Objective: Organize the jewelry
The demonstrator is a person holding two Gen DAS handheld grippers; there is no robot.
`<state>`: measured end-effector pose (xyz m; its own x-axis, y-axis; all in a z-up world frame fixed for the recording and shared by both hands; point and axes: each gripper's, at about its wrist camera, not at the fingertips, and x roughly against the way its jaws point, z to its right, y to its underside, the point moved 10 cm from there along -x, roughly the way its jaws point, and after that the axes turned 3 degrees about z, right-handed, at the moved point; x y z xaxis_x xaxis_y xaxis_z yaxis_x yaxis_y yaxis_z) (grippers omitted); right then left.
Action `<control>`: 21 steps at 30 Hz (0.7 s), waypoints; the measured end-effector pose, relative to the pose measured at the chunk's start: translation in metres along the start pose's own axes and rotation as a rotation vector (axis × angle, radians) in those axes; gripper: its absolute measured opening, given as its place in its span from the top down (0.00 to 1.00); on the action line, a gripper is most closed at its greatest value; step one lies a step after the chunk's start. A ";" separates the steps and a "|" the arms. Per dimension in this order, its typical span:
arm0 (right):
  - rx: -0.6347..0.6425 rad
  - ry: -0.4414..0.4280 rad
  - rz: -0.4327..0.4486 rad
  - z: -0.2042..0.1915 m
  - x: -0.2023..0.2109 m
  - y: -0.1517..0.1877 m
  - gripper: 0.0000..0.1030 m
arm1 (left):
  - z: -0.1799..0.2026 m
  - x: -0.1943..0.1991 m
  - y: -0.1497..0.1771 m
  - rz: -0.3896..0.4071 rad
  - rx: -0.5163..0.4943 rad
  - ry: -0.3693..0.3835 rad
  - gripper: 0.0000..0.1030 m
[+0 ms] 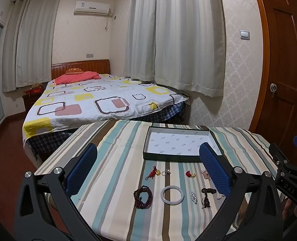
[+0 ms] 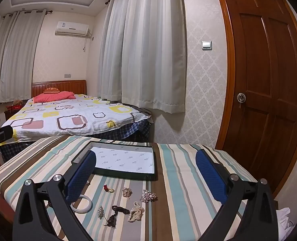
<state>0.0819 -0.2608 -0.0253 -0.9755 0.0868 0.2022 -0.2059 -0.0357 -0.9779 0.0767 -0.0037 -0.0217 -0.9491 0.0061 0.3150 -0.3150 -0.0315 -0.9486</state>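
Hovering above the near edge of the striped table (image 1: 112, 140), the left gripper (image 1: 148, 166) and the right gripper (image 2: 146, 172) both stand wide apart and hold nothing. The jewelry lies in two loose rows on the cloth between that near edge and the shallow box (image 1: 146, 150), whose paper-lined floor is bare and which sits toward the far edge.

In the left view, a dark bead bracelet (image 1: 143, 196) and a pale bangle (image 1: 172, 195) lie in the near row, with a red charm (image 1: 153, 172) and a small ring (image 1: 165, 172) just in front of the box wall. The right view adds a pearl cluster (image 2: 135, 211), a dark knotted cord (image 2: 116, 214) and a sparkly brooch (image 2: 148, 196) (the pearl cluster and the cord look almost touching).

The likely trouble is the crowding: a wide jaw coming down on the cord could catch the pearls beside it, or drag the small silver brooch (image 2: 100, 211). The bangle is smooth and round, so a pinch on its rim may let it skate. The cloth could also bunch under a fingertip and shift neighbours.

Open room lies toward the right edge of the table, where the stripes are bare; the box's raised wall must be cleared on the way in.
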 end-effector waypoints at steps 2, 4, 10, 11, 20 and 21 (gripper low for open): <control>0.000 0.000 0.000 0.000 0.000 0.000 0.06 | 0.000 0.000 0.001 0.000 0.001 0.000 0.04; 0.000 0.000 0.002 0.000 -0.001 0.000 0.06 | 0.000 0.000 0.000 0.001 0.001 0.000 0.04; 0.001 0.000 -0.001 0.000 -0.001 -0.001 0.06 | 0.000 0.000 0.001 0.001 0.001 -0.001 0.04; 0.001 0.000 -0.001 0.000 -0.002 -0.001 0.06 | 0.000 0.000 0.001 0.001 0.001 -0.001 0.04; -0.001 0.000 -0.001 0.000 0.000 -0.001 0.06 | 0.000 -0.001 0.002 0.001 0.002 -0.001 0.04; -0.001 0.000 -0.001 0.000 0.000 -0.001 0.06 | 0.000 -0.001 0.002 0.001 0.002 -0.001 0.04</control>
<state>0.0820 -0.2605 -0.0240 -0.9754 0.0866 0.2028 -0.2064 -0.0348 -0.9778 0.0767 -0.0038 -0.0237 -0.9493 0.0055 0.3143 -0.3143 -0.0331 -0.9488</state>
